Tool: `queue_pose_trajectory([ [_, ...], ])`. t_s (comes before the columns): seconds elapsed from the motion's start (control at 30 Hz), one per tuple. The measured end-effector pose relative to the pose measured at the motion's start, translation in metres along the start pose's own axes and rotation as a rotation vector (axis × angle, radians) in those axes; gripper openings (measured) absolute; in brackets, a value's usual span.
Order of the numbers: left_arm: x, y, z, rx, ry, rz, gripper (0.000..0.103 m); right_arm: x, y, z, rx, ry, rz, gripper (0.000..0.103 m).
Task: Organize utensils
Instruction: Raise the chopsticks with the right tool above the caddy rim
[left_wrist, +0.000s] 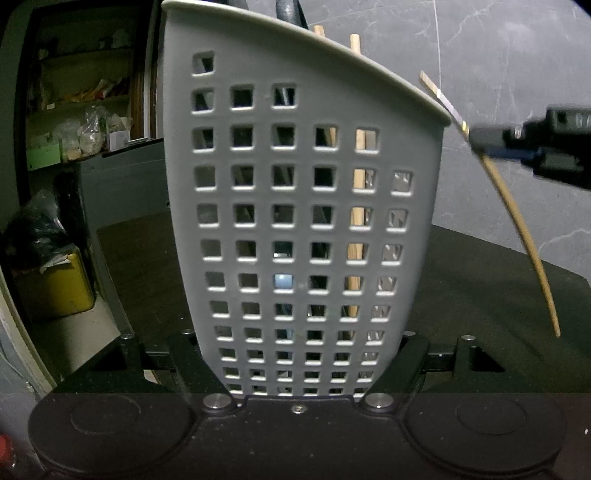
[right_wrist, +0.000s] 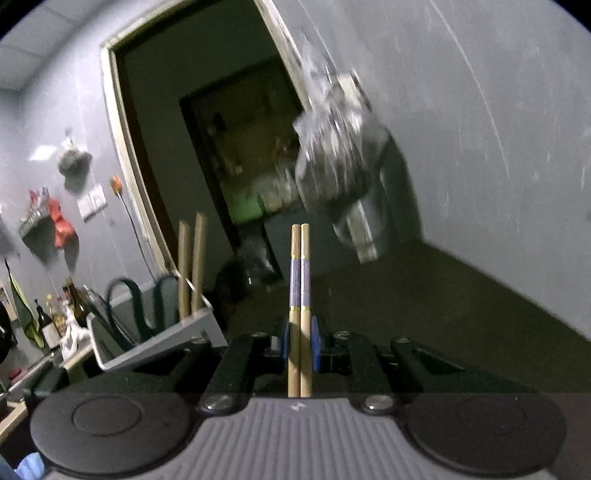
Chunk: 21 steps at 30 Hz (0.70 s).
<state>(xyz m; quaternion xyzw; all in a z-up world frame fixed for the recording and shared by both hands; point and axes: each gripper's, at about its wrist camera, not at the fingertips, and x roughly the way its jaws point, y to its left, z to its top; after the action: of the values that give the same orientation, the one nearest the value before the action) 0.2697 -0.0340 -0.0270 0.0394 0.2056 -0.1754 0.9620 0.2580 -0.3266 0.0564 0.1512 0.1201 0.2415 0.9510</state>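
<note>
A grey perforated utensil holder (left_wrist: 295, 206) fills the left wrist view, upright on the dark table (left_wrist: 480, 280). My left gripper (left_wrist: 297, 369) is shut on its lower sides. Wooden chopsticks (left_wrist: 355, 44) and a black handle (left_wrist: 288, 11) stick out of its top. Just right of its rim, my right gripper (left_wrist: 491, 142) is shut on a pair of chopsticks (left_wrist: 517, 229) whose thin ends hang down. In the right wrist view this pair of chopsticks (right_wrist: 300, 266) stands between the blue pads (right_wrist: 316, 343) of the right gripper (right_wrist: 300, 343). The holder (right_wrist: 155, 343) lies low on the left there.
A grey wall (left_wrist: 498, 74) stands behind the table. On the left a doorway opens to cluttered shelves (left_wrist: 81, 110), with a yellow box (left_wrist: 55, 291) on the floor. Bottles (right_wrist: 48, 325) stand at far left. A blurred silvery bundle (right_wrist: 340, 155) shows by the door frame.
</note>
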Motion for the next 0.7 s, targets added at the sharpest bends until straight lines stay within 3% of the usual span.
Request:
queue_pose_trajectory([
  [0.3, -0.001, 0.000, 0.001, 0.002, 0.000, 0.000, 0.075, -0.001, 0.033, 0.043, -0.047, -0.159, 0.122, 0.014],
  [0.7, -0.001, 0.000, 0.002, 0.000, 0.000, -0.001, 0.075, 0.028, 0.079, 0.085, -0.071, -0.271, 0.274, 0.014],
])
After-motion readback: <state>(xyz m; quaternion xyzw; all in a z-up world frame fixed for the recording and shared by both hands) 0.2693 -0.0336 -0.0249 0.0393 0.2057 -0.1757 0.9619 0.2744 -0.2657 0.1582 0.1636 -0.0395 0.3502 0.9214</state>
